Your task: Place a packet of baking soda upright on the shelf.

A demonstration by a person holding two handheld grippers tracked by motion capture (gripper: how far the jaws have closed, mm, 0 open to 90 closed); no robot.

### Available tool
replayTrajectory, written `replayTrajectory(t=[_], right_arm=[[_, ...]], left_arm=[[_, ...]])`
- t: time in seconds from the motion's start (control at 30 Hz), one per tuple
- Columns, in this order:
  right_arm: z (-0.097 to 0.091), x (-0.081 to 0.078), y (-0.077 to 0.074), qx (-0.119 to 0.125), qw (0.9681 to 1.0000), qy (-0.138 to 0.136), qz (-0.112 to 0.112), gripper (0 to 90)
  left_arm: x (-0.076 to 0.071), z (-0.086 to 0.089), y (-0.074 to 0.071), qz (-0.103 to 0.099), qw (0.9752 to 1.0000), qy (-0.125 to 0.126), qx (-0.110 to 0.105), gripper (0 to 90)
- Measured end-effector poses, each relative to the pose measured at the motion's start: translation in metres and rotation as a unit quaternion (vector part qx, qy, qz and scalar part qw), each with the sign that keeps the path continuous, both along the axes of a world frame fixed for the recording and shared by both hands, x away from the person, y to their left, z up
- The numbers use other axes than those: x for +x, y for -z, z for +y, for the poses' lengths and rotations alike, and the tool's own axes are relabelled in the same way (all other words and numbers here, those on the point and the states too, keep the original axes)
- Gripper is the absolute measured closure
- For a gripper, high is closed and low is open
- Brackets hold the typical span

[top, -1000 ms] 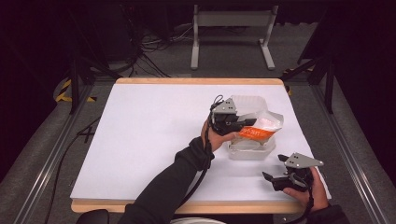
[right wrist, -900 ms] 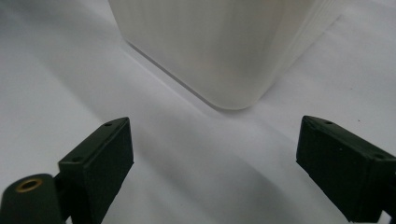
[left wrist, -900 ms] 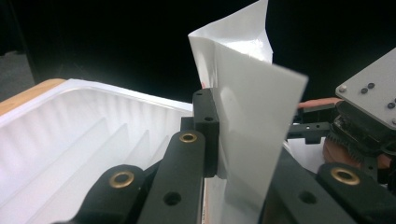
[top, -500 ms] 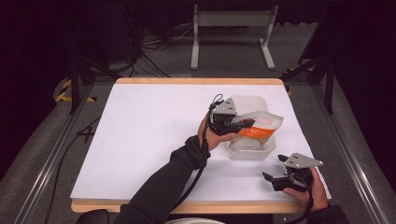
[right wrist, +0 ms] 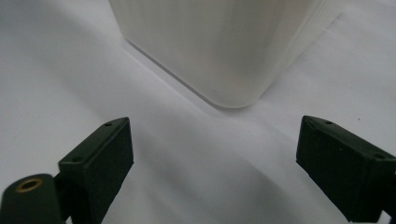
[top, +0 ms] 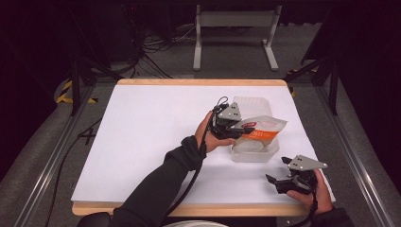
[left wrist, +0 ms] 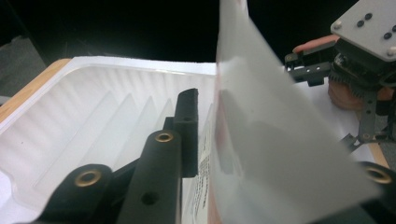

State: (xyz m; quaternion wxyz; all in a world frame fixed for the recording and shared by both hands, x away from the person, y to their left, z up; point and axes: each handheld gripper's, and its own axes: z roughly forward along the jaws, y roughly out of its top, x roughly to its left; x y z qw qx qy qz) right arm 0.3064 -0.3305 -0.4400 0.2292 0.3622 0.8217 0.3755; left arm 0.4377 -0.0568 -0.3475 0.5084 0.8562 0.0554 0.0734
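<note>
A clear plastic container [top: 256, 156] stands right of the table's middle. An orange and white packet [top: 262, 130] leans across its top. My left gripper [top: 241, 126] reaches in over the near-left rim. In the left gripper view the packet [left wrist: 261, 130] stands upright between the jaws, which have just been opening. A narrow gap shows between the left pad [left wrist: 187, 126] and the packet; the other pad is hidden behind it. The ribbed container [left wrist: 93, 107] lies below. My right gripper [top: 278, 170] rests open at the front right, facing the container's corner [right wrist: 219, 46], nothing between its jaws [right wrist: 215, 154].
The white table top [top: 151, 137] stretches wide to the left of the container. Its wooden front edge [top: 189, 209] runs just below my right hand. Metal rails flank the table, and a stand and cables lie on the floor beyond the far edge.
The left gripper's jaws have parted slightly around the packet, which has barely shifted over the container. The right gripper has kept still.
</note>
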Motion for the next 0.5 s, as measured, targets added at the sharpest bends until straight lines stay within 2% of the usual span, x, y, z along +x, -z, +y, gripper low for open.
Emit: replayTrajectory(t=[0.1, 0.23, 0.43, 0.5], right_arm=[[0.0, 0.0, 0.0, 0.001, 1.0, 0.001, 0.0, 11.7], [-0.001, -0.001, -0.001, 0.001, 1.0, 0.002, -0.001, 11.7], [0.0, -0.001, -0.001, 0.0, 1.0, 0.001, -0.001, 11.8], [0.0, -0.001, -0.001, -0.001, 1.0, 0.0, -0.002, 11.8]], left_arm=[[0.0, 0.001, -0.001, -0.008, 0.9999, -0.002, 0.011, 72.5], [0.0, 0.002, -0.002, -0.023, 0.9989, -0.007, 0.041, 67.7], [0.0, 0.01, -0.002, -0.033, 0.9983, -0.007, 0.048, 62.2], [0.0, 0.012, -0.001, -0.044, 0.9976, -0.016, 0.052, 56.4]])
